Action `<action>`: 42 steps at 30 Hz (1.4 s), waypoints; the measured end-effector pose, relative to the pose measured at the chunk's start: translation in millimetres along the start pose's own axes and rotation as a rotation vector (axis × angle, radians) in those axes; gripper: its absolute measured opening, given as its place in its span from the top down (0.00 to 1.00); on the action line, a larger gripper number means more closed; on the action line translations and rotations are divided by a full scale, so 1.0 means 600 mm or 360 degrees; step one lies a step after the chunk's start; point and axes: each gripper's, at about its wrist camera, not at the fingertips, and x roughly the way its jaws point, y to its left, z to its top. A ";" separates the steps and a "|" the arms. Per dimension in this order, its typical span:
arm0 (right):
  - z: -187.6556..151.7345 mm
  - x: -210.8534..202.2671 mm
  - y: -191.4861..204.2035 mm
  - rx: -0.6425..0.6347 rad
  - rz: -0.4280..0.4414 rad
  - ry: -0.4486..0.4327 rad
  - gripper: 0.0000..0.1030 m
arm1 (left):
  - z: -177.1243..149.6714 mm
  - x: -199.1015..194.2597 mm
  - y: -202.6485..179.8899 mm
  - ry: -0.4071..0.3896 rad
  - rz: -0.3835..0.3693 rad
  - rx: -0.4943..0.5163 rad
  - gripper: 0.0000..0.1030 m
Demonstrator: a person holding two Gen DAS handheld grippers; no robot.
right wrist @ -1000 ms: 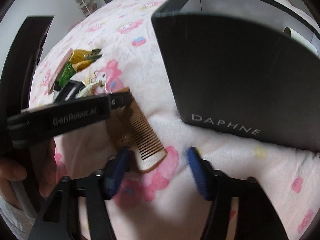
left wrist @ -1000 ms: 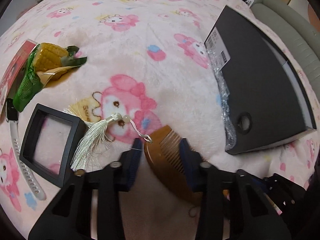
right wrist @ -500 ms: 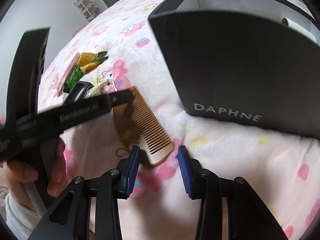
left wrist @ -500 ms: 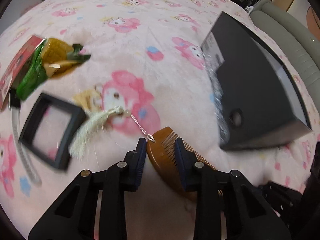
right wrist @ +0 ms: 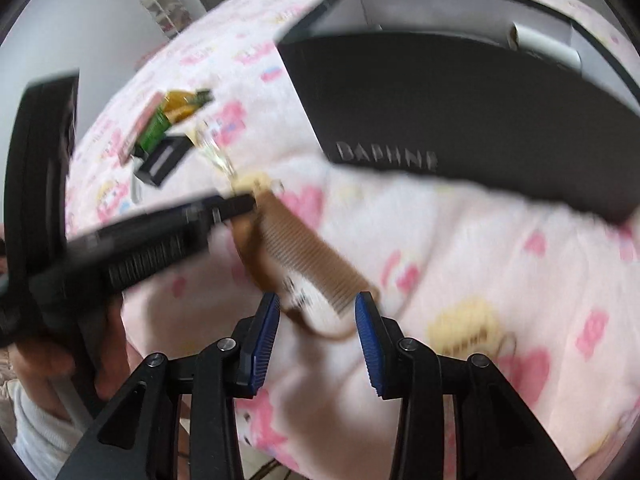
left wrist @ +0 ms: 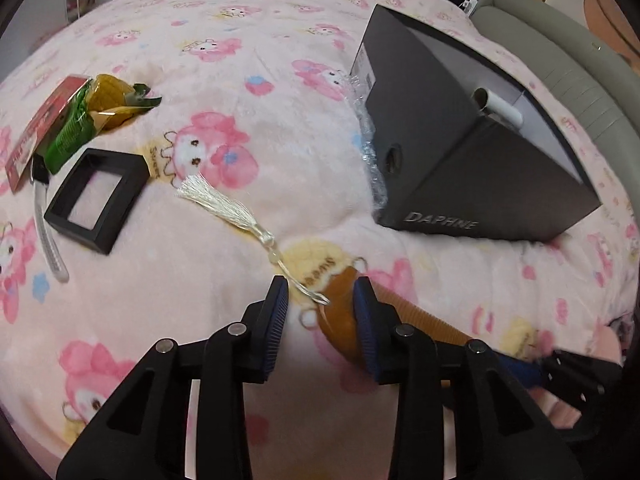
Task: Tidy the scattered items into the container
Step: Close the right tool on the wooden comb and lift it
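The wooden comb (left wrist: 340,312) lies low on the pink blanket (left wrist: 280,80), with its rounded end between the left gripper (left wrist: 320,308)'s blue fingers (left wrist: 278,312), which stand apart around it with a visible gap on the left side, so it does not look pinched. Its cream tassel (left wrist: 224,204) trails toward 10 o'clock. In the right wrist view the comb's other end sits between the spread fingers of the right gripper (right wrist: 316,320), also not clamped, though blur makes contact hard to judge. The dark box (left wrist: 460,152) marked DAPHNE stands at 2 o'clock, well apart from the comb, and already holds a white tube (left wrist: 500,108). Still scattered at 9 to 10 o'clock are the corn packet (left wrist: 92,116), the black square frame (left wrist: 96,200), a red card (left wrist: 44,120) and a white strap (left wrist: 48,236). By this reading the tidying has barely started: one item boxed, the comb in hand next, four more left.
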 end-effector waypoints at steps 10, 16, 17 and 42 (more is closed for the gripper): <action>-0.019 -0.005 -0.032 0.0116 0.0011 -0.0032 0.64 | -0.065 -0.021 -0.014 0.0162 -0.0212 0.0032 0.68; -0.017 -0.024 -0.045 0.0164 -0.0040 -0.0090 0.64 | -0.071 -0.034 -0.023 0.0080 -0.0174 0.0044 0.66; -0.018 -0.025 -0.048 0.0171 -0.0039 -0.0087 0.64 | -0.065 -0.033 -0.014 0.0065 -0.0179 -0.0004 0.65; -0.020 -0.005 -0.048 0.0155 0.0040 -0.0051 0.65 | -0.067 -0.017 -0.009 0.0128 -0.0355 -0.0058 0.67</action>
